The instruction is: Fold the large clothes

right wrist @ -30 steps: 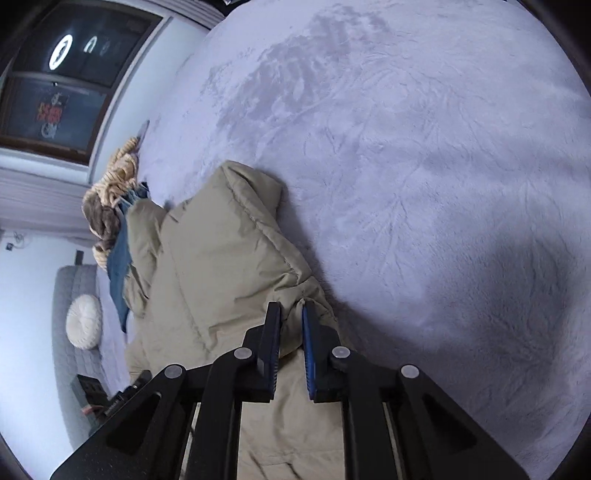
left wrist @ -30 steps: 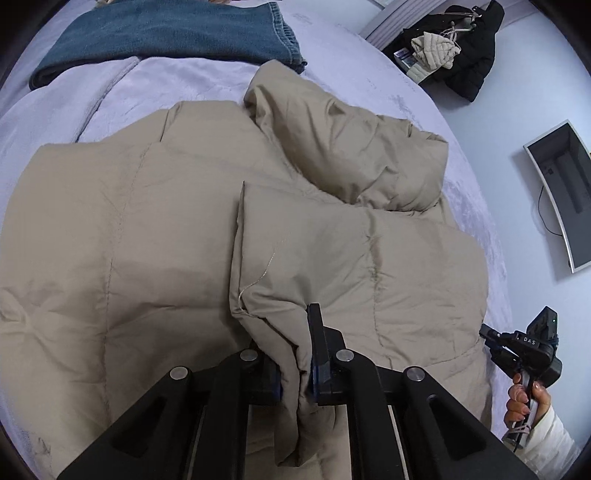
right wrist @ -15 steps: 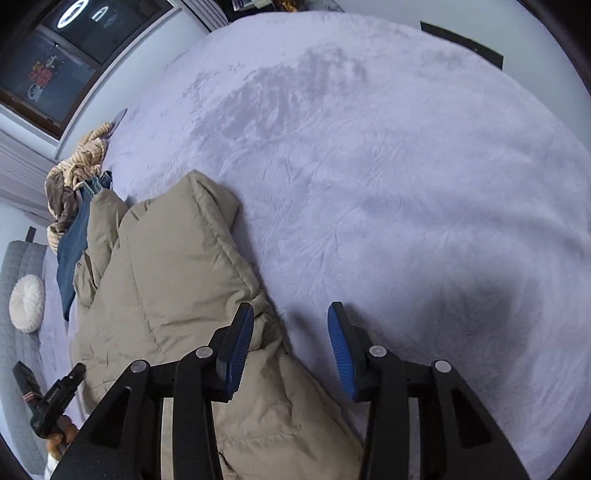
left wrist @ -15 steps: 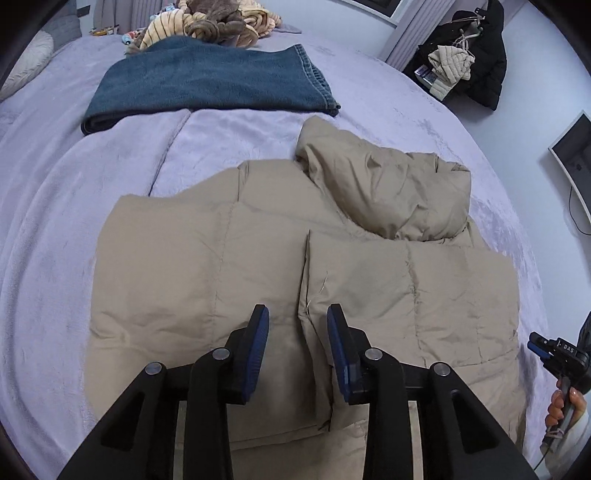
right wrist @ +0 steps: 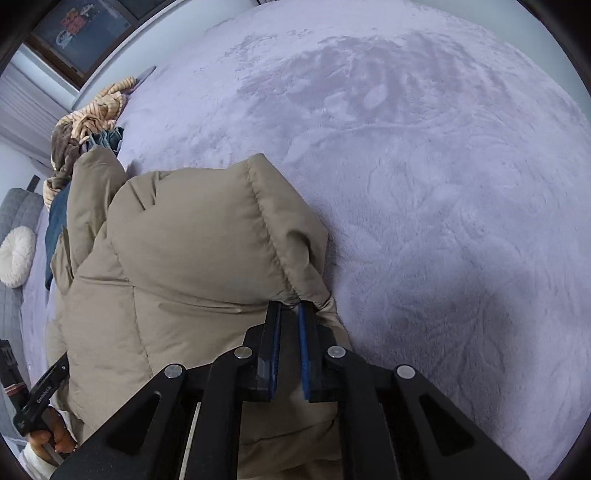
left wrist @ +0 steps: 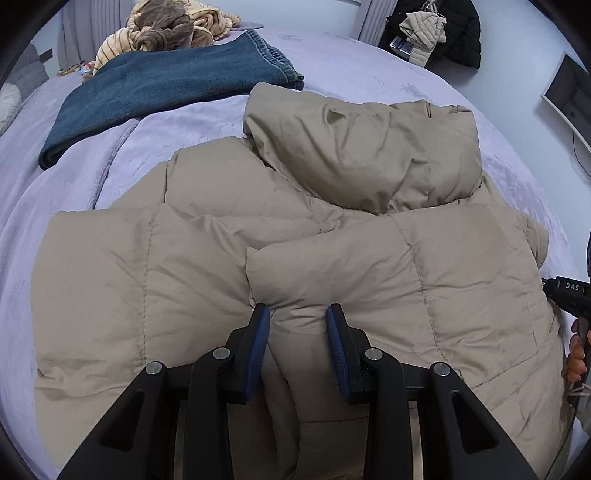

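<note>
A beige puffer jacket (left wrist: 207, 266) lies spread on the bed, hood (left wrist: 362, 147) at the far side and one sleeve folded across its body. My left gripper (left wrist: 297, 321) hovers over the corner of that folded sleeve. Its jaws are apart, the padding bulges between them, and the pads do not press on it. In the right wrist view the jacket (right wrist: 192, 251) fills the left half. There my right gripper (right wrist: 290, 308) is closing, jaws almost together, with the gathered seam at the jacket's outer edge pinched at its tips.
Folded blue jeans (left wrist: 166, 81) and a striped garment (left wrist: 173, 26) lie at the far end of the lilac bed cover (right wrist: 443, 184). A dark coat (left wrist: 458, 33) hangs at the back right beside a wall screen (left wrist: 569, 96). A white cushion (right wrist: 16, 254) sits far left.
My left gripper let go of the sleeve fold and opened, and the sleeve now lies flat on the jacket. My right gripper opened wide beside the jacket's edge, then narrowed onto the seam.
</note>
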